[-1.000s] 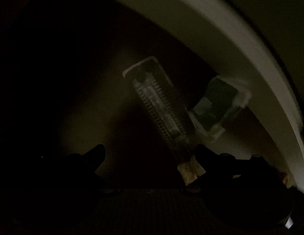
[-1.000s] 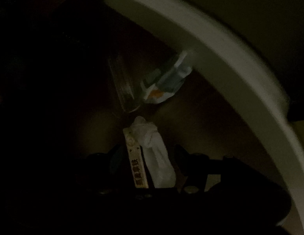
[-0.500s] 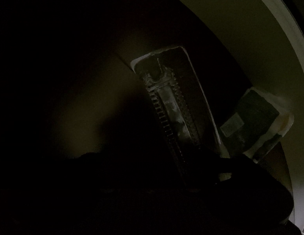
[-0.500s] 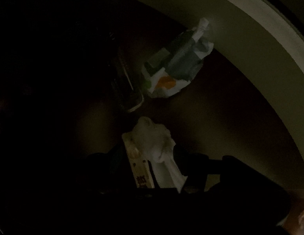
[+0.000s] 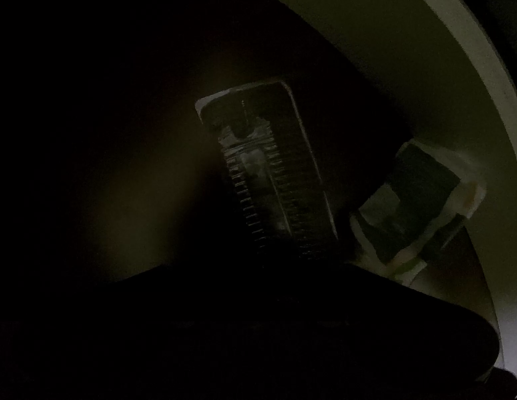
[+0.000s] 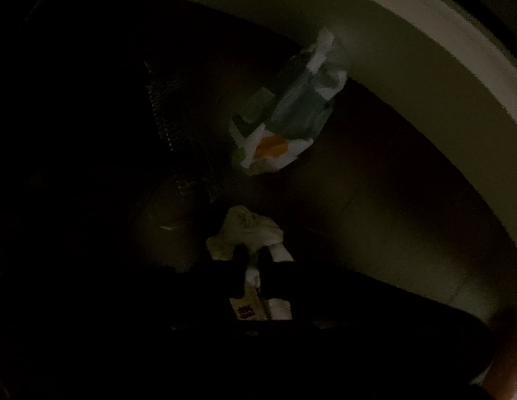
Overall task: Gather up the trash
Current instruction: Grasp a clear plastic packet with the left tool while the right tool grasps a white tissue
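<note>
**Both tongs down inside the dim bin**

My right tongs (image 6: 253, 266) are closing, and the frame shows their dark tips pinched on a crumpled white tissue (image 6: 248, 230), with a small printed paper slip (image 6: 246, 308) caught lower between them. Just beyond lies a crumpled green and white wrapper (image 6: 285, 126) with an orange spot, leaning against the pale curved bin wall (image 6: 408, 43).

My left tongs (image 5: 292, 266) are closing too; they are lost in shadow, so I cannot see their tips. A clear ridged plastic package (image 5: 268, 173) runs down into that shadow, and whether I grip it I cannot tell. The wrapper (image 5: 415, 206) sits beside it, against the bin wall (image 5: 458, 83).
</note>
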{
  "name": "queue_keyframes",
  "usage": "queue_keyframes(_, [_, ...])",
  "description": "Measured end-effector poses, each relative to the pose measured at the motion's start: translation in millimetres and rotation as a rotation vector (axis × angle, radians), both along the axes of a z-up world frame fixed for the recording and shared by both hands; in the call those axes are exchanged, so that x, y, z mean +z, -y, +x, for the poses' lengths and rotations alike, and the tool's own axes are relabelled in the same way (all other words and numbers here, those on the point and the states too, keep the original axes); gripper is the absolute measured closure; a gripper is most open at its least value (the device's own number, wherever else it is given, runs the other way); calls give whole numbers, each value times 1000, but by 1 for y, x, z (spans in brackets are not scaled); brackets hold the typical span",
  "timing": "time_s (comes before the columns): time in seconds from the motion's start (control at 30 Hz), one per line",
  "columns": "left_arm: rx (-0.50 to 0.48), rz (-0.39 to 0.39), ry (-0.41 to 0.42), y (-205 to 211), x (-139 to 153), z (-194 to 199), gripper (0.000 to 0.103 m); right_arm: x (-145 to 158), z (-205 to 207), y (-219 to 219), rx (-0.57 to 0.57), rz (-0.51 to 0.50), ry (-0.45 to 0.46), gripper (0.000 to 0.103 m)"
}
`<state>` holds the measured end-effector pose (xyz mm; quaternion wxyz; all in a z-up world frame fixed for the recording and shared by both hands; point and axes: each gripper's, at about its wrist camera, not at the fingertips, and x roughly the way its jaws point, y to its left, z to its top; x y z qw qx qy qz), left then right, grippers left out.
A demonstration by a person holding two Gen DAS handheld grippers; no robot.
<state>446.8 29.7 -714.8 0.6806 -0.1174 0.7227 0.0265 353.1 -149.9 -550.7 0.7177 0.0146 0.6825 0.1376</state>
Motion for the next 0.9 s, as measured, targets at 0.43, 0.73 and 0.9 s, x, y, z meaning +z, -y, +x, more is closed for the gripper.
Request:
queue_keyframes(0.43, [-75,-5,32,-10,42,-25,98,63,-13,35,-59,21,93,101])
queue_keyframes(0.73, [-49,-6,74,-41,119,-42,100,164,-33,34,-92,70,162,101])
queue_keyframes(0.9, [-24,-21,148,-61,193,-60,100,237,-46,28,-91,91,235,101])
